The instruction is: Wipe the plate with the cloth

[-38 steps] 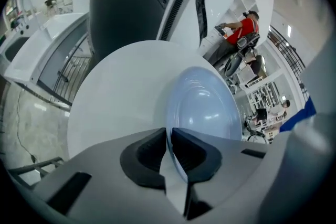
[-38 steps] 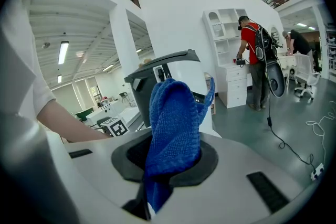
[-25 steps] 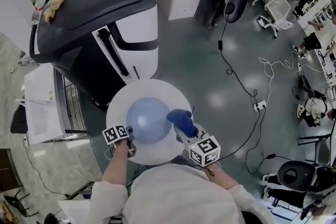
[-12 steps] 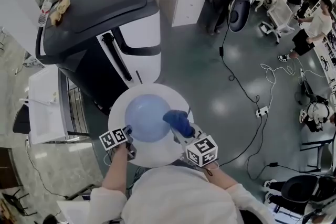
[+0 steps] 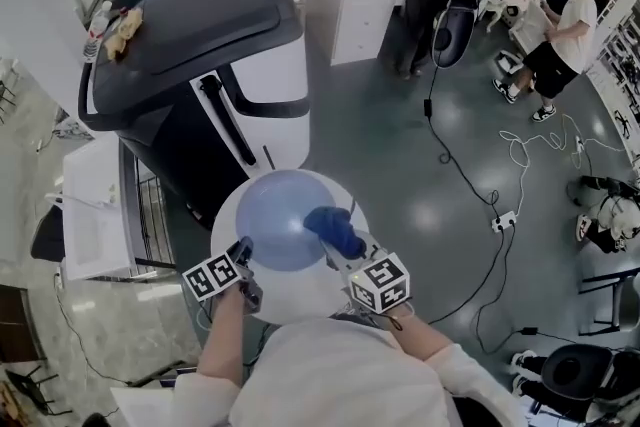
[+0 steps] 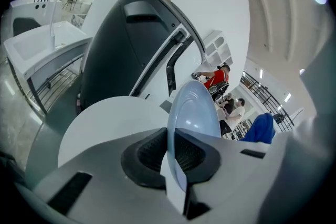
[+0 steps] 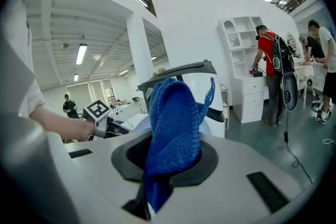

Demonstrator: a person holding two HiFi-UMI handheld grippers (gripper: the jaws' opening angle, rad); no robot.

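Glossy grey floor [image 5: 400, 165] carries loose cables [image 5: 450, 160]. A large grey-and-white machine [image 5: 190, 25] stands beside a white drawer cabinet [image 5: 360, 5]. Ceiling strip lights [image 7: 81, 53] are lit.

White shirt [image 5: 330, 365], black-and-white marker cubes [image 5: 380, 282]

Pinching a round pale-blue plate [image 5: 283, 233] in the grey left gripper [image 5: 244, 255], a knitted blue cloth [image 5: 332, 226] in the right gripper [image 5: 340, 250].

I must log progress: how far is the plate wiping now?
Done: left gripper grips the plate by its rim; right gripper grips the cloth. In hand: cloth is at the plate's edge, contact unclear. Left: the wiping itself.
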